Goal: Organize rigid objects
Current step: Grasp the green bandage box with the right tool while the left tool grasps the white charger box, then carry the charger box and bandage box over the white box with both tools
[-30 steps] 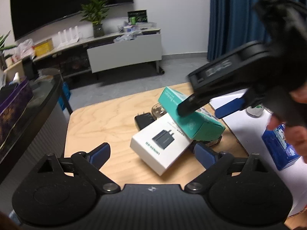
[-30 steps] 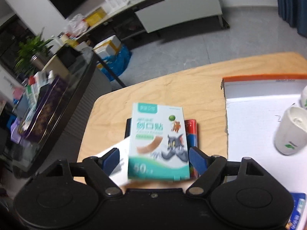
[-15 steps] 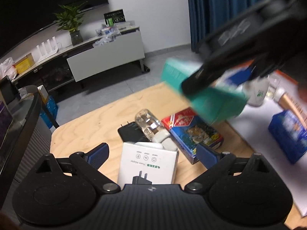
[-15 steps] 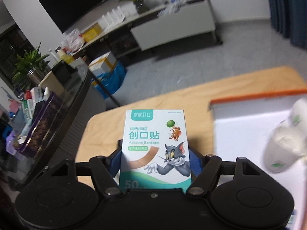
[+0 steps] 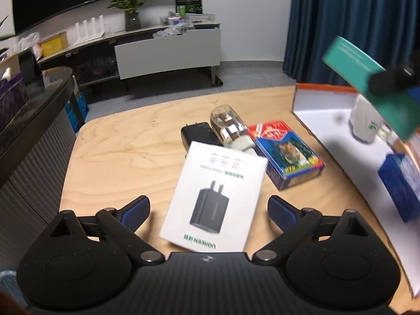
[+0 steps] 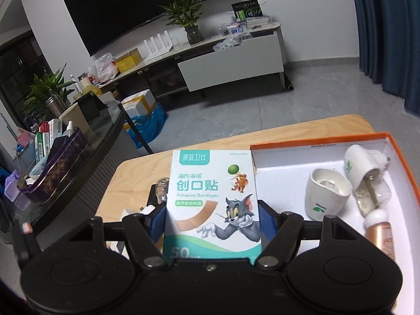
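Observation:
My right gripper is shut on a teal and white box of adhesive bandages and holds it in the air left of the orange-rimmed white tray. In the left wrist view the same bandage box hangs blurred above the tray. My left gripper is open just above the table, and a white charger box lies between its fingers. Beyond it lie a black charger, a clear bottle and a blue and red card box.
The tray holds two white cups, a clear bottle with a rose-gold tube and a blue box. A dark glass counter stands left of the wooden table. A TV stand is on the far side of the room.
My right gripper has closed on the bandage box, lifted it off the pile and carried it right toward the tray. My left gripper has come nearer over the white charger box.

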A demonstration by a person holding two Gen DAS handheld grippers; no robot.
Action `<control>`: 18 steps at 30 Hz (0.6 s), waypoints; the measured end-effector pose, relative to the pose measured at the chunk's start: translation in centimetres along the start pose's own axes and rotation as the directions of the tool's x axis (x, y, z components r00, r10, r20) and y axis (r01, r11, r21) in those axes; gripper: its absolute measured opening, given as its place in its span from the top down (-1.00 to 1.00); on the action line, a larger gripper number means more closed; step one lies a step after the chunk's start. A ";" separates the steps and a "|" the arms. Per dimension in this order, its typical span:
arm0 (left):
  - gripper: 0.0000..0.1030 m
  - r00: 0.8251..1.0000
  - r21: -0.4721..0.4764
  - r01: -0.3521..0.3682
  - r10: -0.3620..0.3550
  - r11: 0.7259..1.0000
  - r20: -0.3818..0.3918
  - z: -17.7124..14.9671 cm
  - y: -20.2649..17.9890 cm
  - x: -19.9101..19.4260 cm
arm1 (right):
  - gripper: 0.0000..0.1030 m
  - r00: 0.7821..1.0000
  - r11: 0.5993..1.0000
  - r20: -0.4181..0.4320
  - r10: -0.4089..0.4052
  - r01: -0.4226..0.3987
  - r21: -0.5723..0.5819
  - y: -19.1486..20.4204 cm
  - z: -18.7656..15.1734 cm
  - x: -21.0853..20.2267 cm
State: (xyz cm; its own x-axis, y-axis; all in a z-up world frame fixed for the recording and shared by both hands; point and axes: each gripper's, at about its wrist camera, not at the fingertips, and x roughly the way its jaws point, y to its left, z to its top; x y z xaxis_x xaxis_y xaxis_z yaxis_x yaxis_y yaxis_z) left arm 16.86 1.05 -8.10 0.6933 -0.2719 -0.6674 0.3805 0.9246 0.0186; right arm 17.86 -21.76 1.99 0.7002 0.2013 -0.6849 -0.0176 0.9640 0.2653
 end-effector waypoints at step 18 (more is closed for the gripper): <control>-0.16 0.998 -0.127 -0.021 0.029 0.992 0.057 1.7 -5.3 -9.1 | -0.62 0.955 0.945 0.109 -0.277 0.291 -0.152 -3.8 -3.2 -8.7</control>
State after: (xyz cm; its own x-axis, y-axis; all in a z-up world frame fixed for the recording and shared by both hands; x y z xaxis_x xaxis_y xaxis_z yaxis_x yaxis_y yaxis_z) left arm 9.60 -1.83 -0.86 0.7376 -0.2602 -0.6231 0.2851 0.9565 -0.0619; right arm 9.55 -26.61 4.79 0.7512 -0.0934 -0.6535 0.0789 0.9955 -0.0515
